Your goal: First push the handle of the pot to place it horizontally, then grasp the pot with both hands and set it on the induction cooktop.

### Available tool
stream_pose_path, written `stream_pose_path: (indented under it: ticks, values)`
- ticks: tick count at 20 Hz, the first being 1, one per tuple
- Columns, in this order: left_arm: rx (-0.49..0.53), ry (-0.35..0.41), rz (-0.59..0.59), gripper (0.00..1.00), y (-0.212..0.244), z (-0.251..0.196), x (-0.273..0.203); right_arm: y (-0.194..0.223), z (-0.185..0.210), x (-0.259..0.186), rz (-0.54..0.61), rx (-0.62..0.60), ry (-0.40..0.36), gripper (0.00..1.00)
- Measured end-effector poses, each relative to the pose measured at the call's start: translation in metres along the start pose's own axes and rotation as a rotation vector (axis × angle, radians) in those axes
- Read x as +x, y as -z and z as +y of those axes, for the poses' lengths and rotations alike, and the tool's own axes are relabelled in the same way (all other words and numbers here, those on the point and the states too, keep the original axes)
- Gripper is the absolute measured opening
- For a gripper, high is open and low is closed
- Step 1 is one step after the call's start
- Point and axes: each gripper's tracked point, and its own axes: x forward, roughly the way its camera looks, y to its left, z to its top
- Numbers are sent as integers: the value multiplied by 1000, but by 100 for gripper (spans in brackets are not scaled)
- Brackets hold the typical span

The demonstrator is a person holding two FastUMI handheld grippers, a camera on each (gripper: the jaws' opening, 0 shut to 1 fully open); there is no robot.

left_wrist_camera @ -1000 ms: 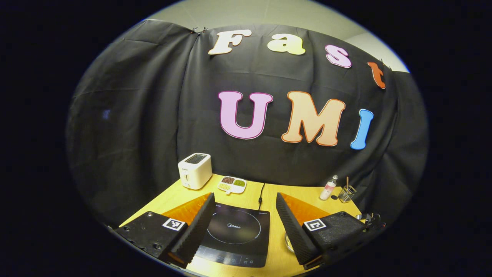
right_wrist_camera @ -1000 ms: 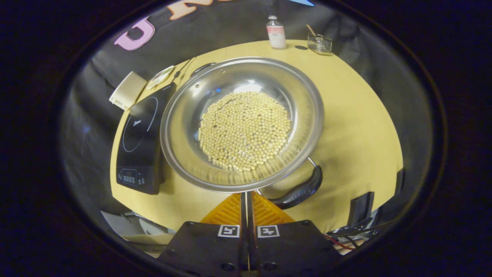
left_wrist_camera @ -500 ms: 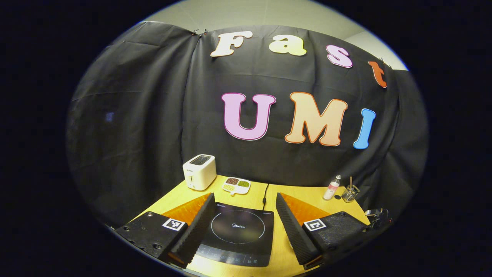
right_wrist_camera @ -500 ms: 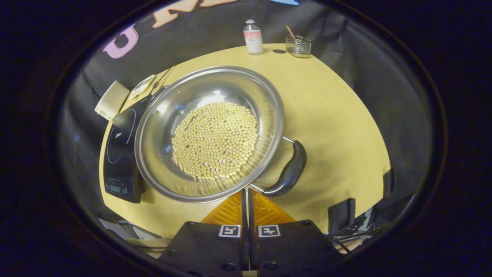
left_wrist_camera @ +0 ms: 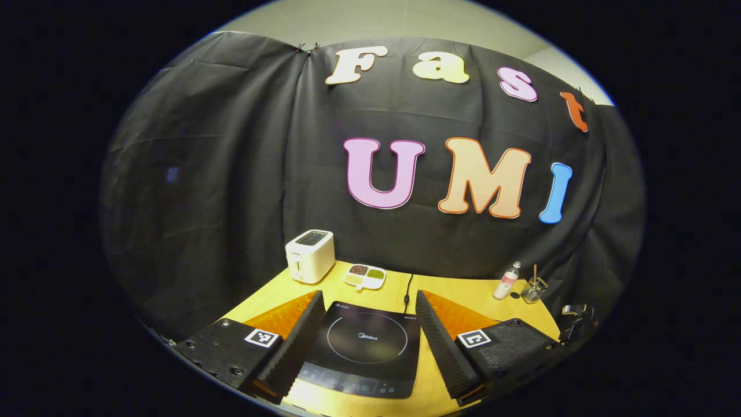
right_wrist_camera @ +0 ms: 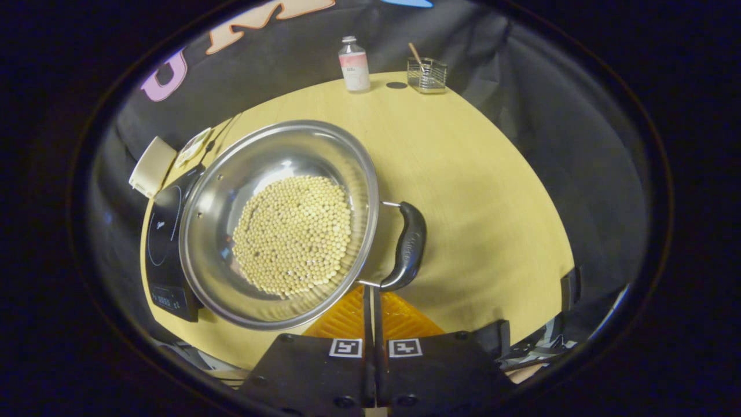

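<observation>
A steel pot (right_wrist_camera: 231, 168) full of pale beans (right_wrist_camera: 292, 234) stands on the yellow table, its left side overlapping the black induction cooktop (right_wrist_camera: 162, 231). Its black handle (right_wrist_camera: 410, 246) sticks out on the right side of the pot. My right gripper (right_wrist_camera: 373, 289) is shut, with its tips at the lower end of that handle and just under the pot's rim. In the left gripper view, my left gripper (left_wrist_camera: 369, 296) hangs open above the cooktop (left_wrist_camera: 365, 347), with nothing between its fingers.
A white toaster (left_wrist_camera: 310, 255) and a small divided dish (left_wrist_camera: 365, 276) stand at the back left. A bottle (right_wrist_camera: 354, 65) and a glass holder (right_wrist_camera: 426, 74) are at the back right. The cooktop's cable (left_wrist_camera: 407, 289) runs to the wall.
The pot has turned: its handle swung from the lower edge up to the pot's right side, with my shut right gripper against it. The left gripper drifted slightly and stayed open.
</observation>
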Motion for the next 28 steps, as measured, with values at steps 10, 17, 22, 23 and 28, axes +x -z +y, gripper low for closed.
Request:
stream_pose_path:
  ticks: [10,17,22,23,28]
  values:
    - [8,-16,20,96,6,-4,-3,-39,-20,15,-27,-20,16,0]
    - [6,-32,46,96,15,-8,-1,-62,-22,24,-39,-42,14,0]
    - [1,-30,71,97,24,-15,2,-69,-24,30,-41,-60,19,0]
    - [0,-28,75,97,26,-17,3,-70,-24,31,-41,-60,16,0]
    - [-22,0,119,97,45,-33,12,-69,-26,26,-22,-34,-21,5]
